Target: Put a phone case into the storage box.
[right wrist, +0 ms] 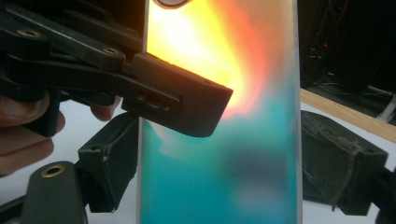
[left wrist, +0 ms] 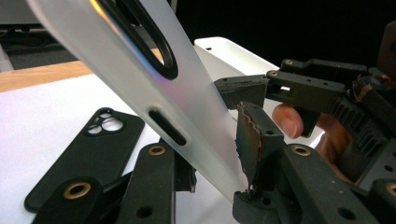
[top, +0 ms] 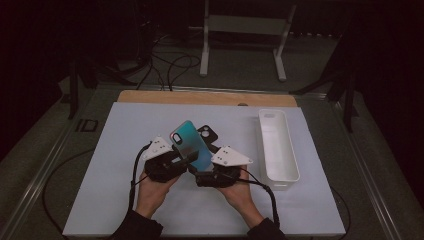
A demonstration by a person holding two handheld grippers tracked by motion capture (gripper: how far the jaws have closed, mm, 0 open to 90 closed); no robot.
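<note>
The left gripper [top: 184, 161] is clamped on the flat faces of the teal phone case [top: 190, 145], held tilted above the white mat [top: 125, 150]. The right gripper [top: 201, 167] grips the same case across its side edges. A black phone case [top: 207, 134] lies just behind, and a white tray [top: 278, 148] sits farther right.

A phone [right wrist: 219, 154] with an iridescent back (orange glow above, teal below) stands upright between the right gripper [right wrist: 219, 172]'s two black jaws, whose worn pads sit against its long edges. The left gripper [right wrist: 140, 93] reaches in from the left, one jaw lying across the phone's back.
</note>
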